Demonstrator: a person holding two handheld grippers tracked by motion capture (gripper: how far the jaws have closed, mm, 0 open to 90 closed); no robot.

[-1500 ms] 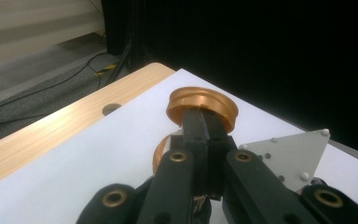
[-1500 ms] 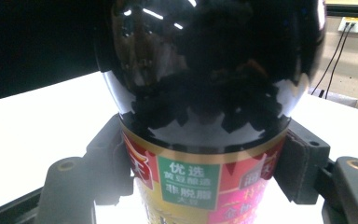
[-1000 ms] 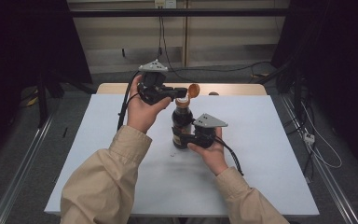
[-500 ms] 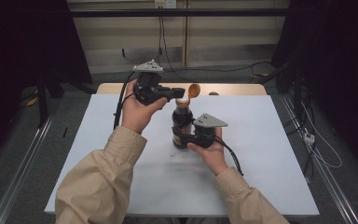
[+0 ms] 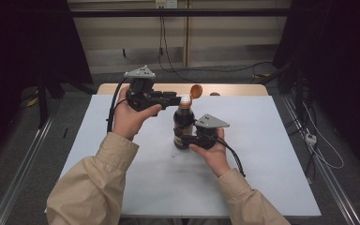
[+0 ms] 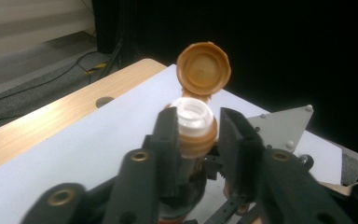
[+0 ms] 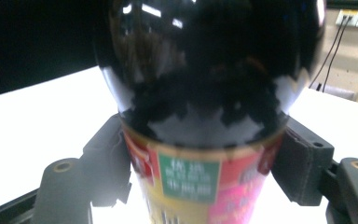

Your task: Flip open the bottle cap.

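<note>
A dark sauce bottle with a colourful label stands upright near the middle of the white table. Its orange flip cap hangs open behind the white spout. My left gripper reaches in level from the left. Its jaws have just been opening and now stand open on either side of the orange neck collar, a thin gap showing on one side. My right gripper is low on the bottle. Its jaws have also just been opening a little, but both pads still lie against the label.
A bare wooden strip runs along the table's far edge. Cables trail on the floor at the right, and metal rails flank the table. Open white surface lies in front and to the right of the bottle.
My left hand has drifted slightly left and a little lower, still at the bottle's top. The bottle, its open cap and my right hand have stayed put.
</note>
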